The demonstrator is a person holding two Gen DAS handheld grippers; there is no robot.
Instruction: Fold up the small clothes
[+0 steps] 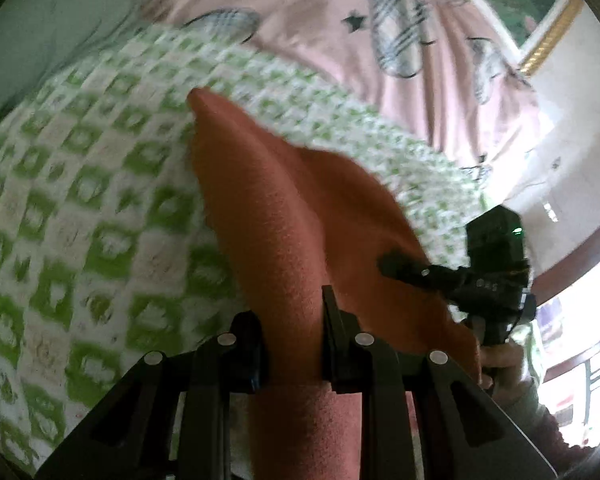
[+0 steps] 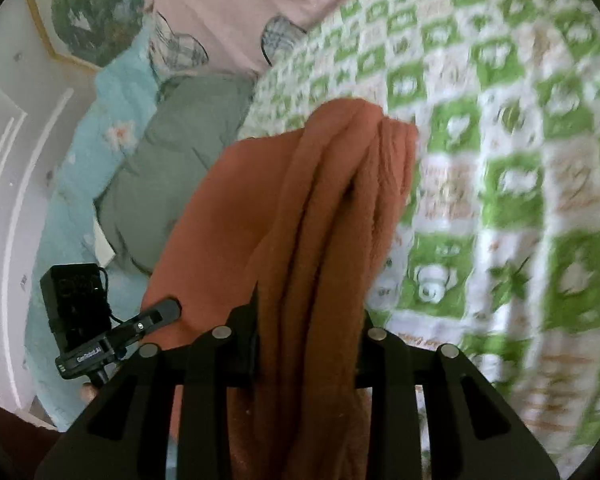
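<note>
A rust-orange fleece garment (image 1: 260, 200) hangs in folds above a green-and-white checked bedspread (image 1: 80, 200). My left gripper (image 1: 290, 314) is shut on one bunched edge of it. In the right wrist view the same orange garment (image 2: 320, 208) runs up between the fingers of my right gripper (image 2: 308, 316), which is shut on it. The cloth stretches between the two grippers. The right gripper (image 1: 392, 267) shows at the right of the left wrist view, pinching the cloth's far edge. The left gripper (image 2: 168, 310) shows at the lower left of the right wrist view.
A pink quilt with plaid motifs (image 1: 340, 20) lies at the far side of the bed. A grey-green padded piece (image 2: 180, 152) and a light blue flowered cover (image 2: 112, 112) lie to the left. A gold-framed picture (image 2: 80, 12) hangs on the white wall. A person's hand (image 1: 500, 364) holds the right gripper.
</note>
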